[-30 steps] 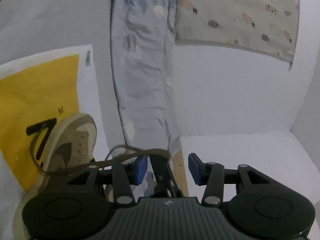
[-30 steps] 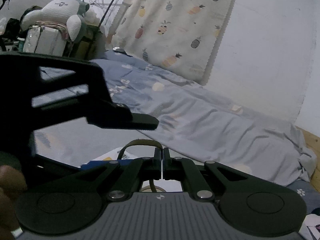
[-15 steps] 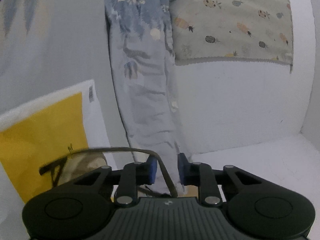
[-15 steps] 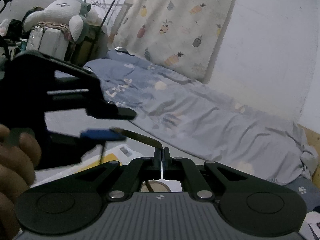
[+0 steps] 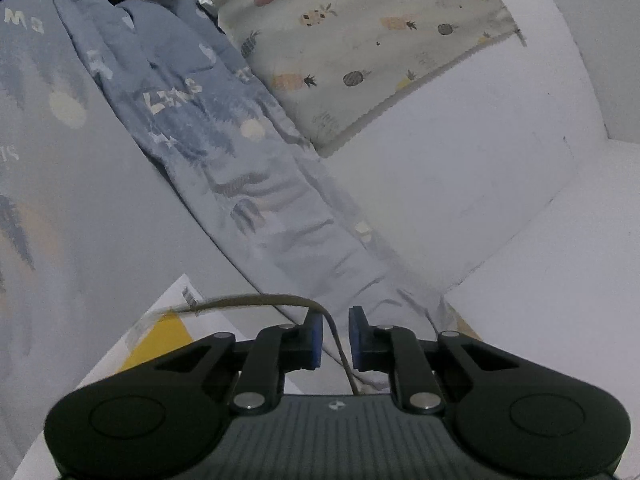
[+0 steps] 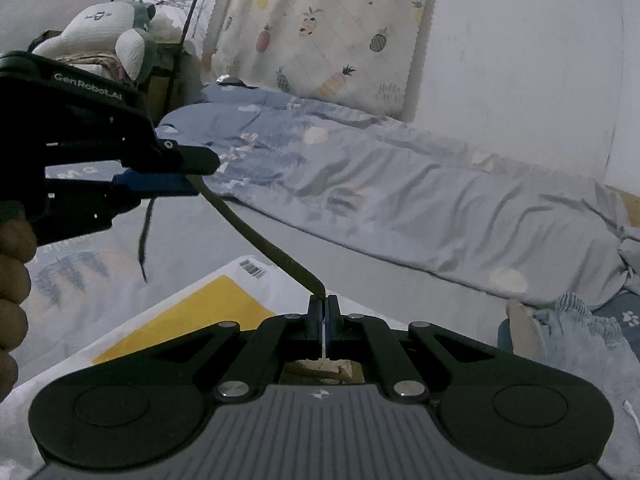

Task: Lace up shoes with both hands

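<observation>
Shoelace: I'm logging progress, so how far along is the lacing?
Done: cannot tell, the shoe is hidden. In hand: the right tongs clamp the shoelace, which runs between the open left tongs' pads. Left: threading and tying; no knot shows.

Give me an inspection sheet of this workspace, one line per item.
Surface: white and yellow package lying on grey bedding.
Job's things: brown shoelace stretched between both grippers; shoe barely visible below the right gripper.
Clutter: plush toy and clothes rack at far left.
Grippers: right gripper shut on the shoelace; left gripper has a gap between its blue pads, lace passing between them.
Cables: nothing seen.
Surroundings: blue patterned quilt, pineapple curtain, white wall.
</observation>
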Demonstrator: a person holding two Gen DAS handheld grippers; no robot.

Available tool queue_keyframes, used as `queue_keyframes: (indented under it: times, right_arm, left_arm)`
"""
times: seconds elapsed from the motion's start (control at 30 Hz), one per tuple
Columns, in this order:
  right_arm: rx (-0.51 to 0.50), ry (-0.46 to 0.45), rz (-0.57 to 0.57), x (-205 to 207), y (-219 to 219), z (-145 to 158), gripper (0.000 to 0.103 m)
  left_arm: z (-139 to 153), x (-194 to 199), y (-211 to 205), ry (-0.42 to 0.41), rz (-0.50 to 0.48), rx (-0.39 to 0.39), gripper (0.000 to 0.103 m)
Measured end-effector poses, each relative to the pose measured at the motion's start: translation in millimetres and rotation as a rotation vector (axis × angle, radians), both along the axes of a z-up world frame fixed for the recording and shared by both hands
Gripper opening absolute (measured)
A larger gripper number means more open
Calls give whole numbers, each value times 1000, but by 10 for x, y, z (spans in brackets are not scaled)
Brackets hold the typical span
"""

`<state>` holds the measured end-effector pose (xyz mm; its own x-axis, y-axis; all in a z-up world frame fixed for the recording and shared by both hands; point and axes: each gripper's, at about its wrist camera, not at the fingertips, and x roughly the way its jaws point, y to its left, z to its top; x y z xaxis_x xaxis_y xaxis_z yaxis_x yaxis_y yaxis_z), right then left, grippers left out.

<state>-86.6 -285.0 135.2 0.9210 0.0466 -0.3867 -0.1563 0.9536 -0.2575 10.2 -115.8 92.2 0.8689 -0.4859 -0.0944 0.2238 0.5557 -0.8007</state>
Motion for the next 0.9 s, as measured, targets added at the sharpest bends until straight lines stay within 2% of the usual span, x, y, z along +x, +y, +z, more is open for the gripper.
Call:
queue_keyframes:
  times: [0.4,0.5,0.67,0.8,0.9]
  right_arm:
    - [0,22,-33,22,-92,-18,0]
    - [-7,26,-38,34,-93,-38,0]
    - [-22,36,-35,31,-79,-67,0]
    - [-34,42,-40,33,-60,-79,0]
    - [-58,42,-29,13,8,-97,14]
  left_arm:
    - [8,24,243,-15,60,-14,10]
    - [20,29,294,-22,74,-9,5]
    - [40,28,349,-28,89,4,1]
    - [71,31,339,-36,93,51,0]
    - [105,8,326,-45,111,100,0]
